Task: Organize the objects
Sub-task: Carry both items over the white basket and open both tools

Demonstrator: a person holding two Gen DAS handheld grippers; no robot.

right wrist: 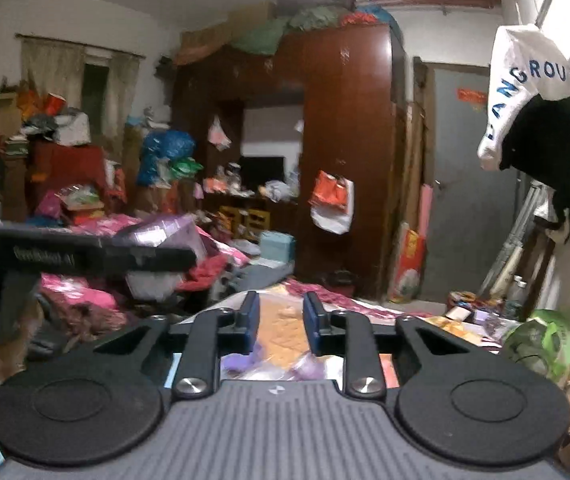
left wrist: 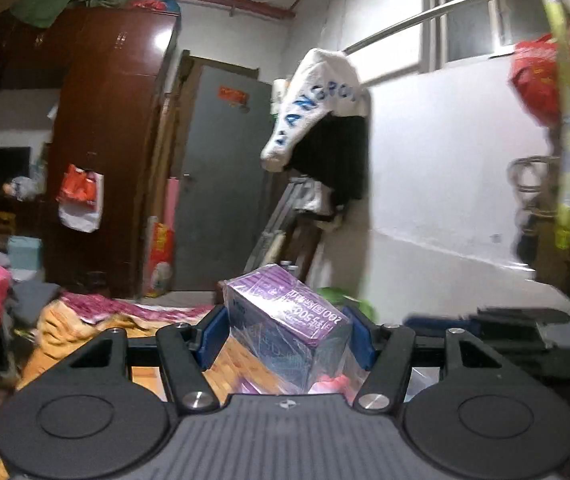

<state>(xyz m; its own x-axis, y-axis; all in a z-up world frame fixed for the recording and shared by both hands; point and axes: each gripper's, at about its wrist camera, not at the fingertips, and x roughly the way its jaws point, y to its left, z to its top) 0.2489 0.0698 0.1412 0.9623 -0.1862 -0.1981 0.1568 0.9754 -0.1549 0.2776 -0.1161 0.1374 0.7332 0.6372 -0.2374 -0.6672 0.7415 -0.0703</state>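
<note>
A purple box (left wrist: pixel 285 304) wrapped in clear plastic sits tilted between the blue pads of my left gripper (left wrist: pixel 287 318), which is shut on its two sides and holds it above the bed. The right wrist view shows the same box (right wrist: pixel 161 228) at the left, blurred, beyond the left gripper's black body. My right gripper (right wrist: pixel 281 308) hangs over the orange blanket (right wrist: pixel 281 320) with its blue pads drawn close together and nothing between them. In the left wrist view it shows as a dark blurred shape at the right (left wrist: pixel 485 320).
The bed (left wrist: pixel 97 320) is strewn with blankets, bags and clothes. A brown wardrobe (right wrist: pixel 345 160) and a grey door (left wrist: pixel 221 184) stand behind it. A white garment (left wrist: pixel 317 96) hangs from a rail by the white wall. Piles of clutter (right wrist: pixel 65 160) fill the left; a green bag (right wrist: pixel 541 340) lies at the right.
</note>
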